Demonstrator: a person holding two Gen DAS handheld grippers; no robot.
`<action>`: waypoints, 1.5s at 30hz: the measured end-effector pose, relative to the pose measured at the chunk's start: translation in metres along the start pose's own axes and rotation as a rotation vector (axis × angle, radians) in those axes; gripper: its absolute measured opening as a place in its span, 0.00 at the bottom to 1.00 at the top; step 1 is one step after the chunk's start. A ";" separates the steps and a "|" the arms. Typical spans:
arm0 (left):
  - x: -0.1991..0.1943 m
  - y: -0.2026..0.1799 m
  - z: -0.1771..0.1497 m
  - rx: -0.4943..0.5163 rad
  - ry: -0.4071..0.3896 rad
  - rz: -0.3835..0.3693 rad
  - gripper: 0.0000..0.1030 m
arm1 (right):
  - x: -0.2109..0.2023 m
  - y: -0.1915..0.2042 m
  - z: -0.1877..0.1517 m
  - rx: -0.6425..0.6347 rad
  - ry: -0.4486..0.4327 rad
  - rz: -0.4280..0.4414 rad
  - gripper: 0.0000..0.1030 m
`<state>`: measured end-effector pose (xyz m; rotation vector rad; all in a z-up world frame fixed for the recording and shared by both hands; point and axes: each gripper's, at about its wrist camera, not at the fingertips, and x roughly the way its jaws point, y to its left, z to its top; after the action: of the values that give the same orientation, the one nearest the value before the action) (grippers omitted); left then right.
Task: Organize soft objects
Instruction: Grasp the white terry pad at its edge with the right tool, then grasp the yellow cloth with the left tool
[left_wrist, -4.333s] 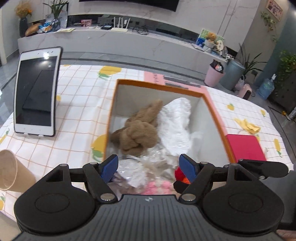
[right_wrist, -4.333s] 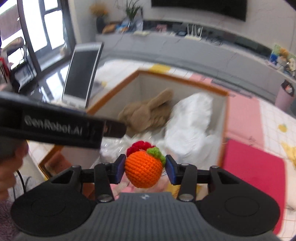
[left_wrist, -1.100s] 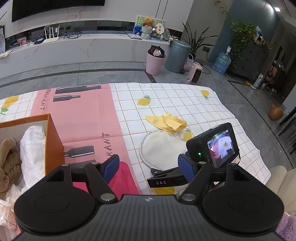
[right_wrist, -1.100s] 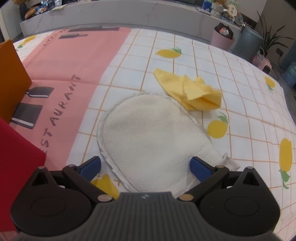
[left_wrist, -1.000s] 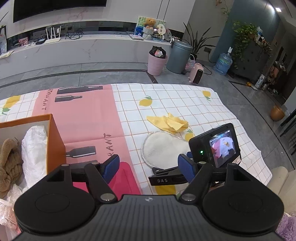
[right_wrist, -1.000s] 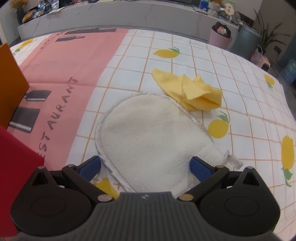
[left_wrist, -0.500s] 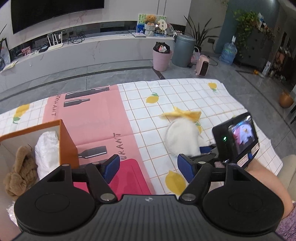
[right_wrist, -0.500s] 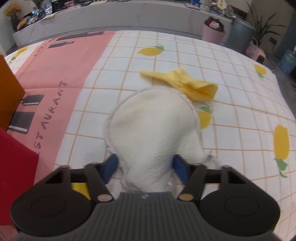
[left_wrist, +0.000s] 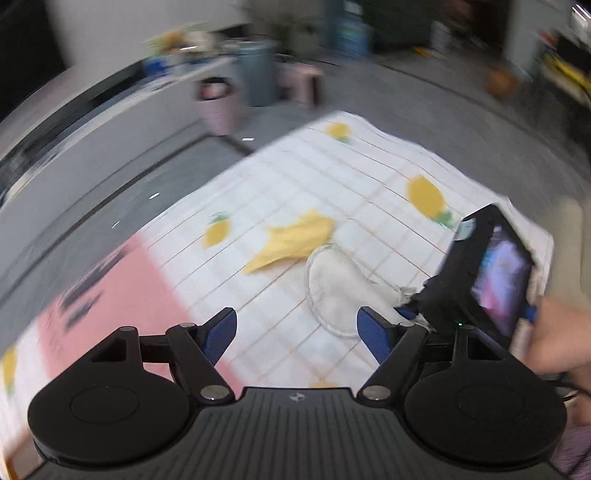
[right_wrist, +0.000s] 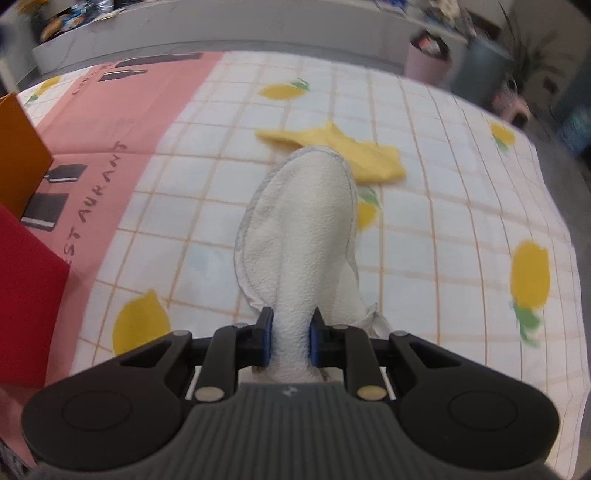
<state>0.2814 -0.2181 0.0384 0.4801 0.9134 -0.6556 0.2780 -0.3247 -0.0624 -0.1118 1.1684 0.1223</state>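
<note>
Your right gripper (right_wrist: 289, 341) holds the white mitt (right_wrist: 303, 229) by its near end, the far end touching the yellow cloth (right_wrist: 373, 157). Your left gripper (left_wrist: 295, 332) is opening, empty. Next, I think, carry it left to the orange box (right_wrist: 18, 155).

A table under a checked, lemon-printed tablecloth (right_wrist: 443, 229) with a pink panel carries the things. On it lie a yellow cloth (right_wrist: 354, 151), a white fleecy mitt (right_wrist: 306, 221) touching it, a red pad (right_wrist: 22, 258) and an orange box (right_wrist: 18, 155).
</note>
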 end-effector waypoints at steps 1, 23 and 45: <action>0.013 -0.004 0.008 0.034 0.012 -0.001 0.85 | -0.002 -0.004 -0.003 0.002 0.010 -0.007 0.17; 0.214 -0.017 0.066 -0.094 0.155 0.146 0.85 | -0.001 -0.086 -0.013 0.409 -0.041 -0.098 0.22; 0.211 0.007 0.048 -0.312 0.041 0.113 0.06 | -0.004 -0.084 -0.011 0.409 -0.063 -0.084 0.22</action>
<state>0.4070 -0.3087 -0.1127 0.2642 0.9990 -0.3918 0.2792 -0.4098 -0.0615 0.2028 1.1031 -0.1866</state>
